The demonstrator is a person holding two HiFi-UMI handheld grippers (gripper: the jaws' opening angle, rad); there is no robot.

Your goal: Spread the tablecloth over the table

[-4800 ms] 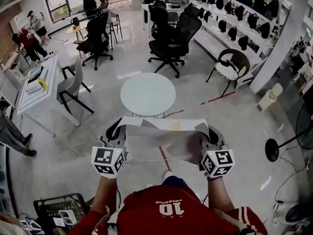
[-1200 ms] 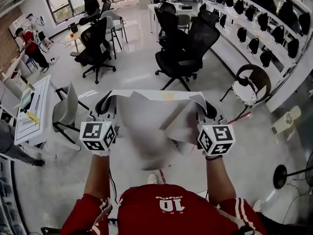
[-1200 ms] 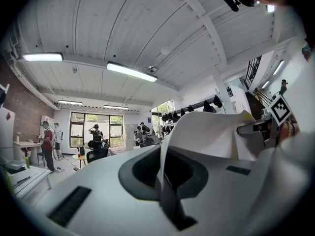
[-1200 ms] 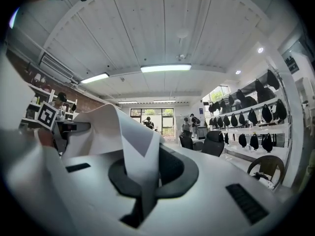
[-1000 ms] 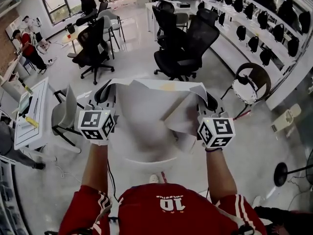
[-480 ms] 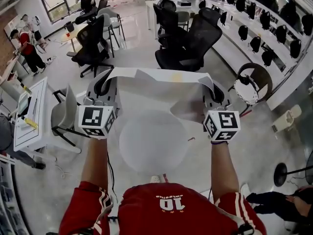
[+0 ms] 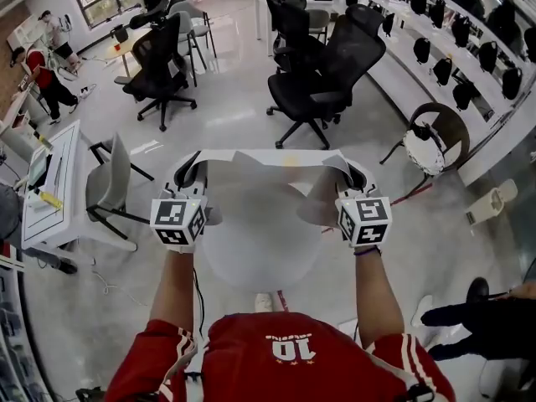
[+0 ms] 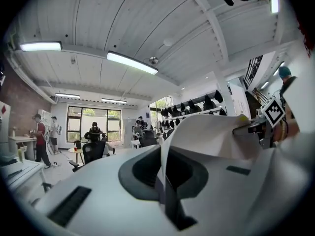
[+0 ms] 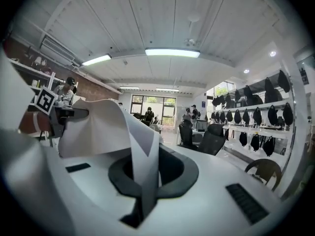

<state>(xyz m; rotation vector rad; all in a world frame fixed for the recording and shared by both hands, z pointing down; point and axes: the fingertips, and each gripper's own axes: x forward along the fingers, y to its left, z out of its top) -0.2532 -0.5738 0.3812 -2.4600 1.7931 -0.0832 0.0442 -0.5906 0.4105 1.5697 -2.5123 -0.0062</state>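
A white tablecloth hangs stretched between both grippers, its far edge taut and the rest draping toward me over the round white table. My left gripper is shut on the cloth's left corner, and my right gripper is shut on the right corner, where a flap folds under. In the left gripper view the cloth rises from the closed jaws toward the right gripper. The right gripper view shows the cloth pinched in its jaws, with the left gripper beyond.
Black office chairs stand just past the table, with another at the back left. A grey chair and a white desk are on the left, a round-backed chair on the right. A person's legs show at lower right.
Both grippers have come down with the cloth still held. The billowing cloth has sunk and flattened toward the round table beneath it.
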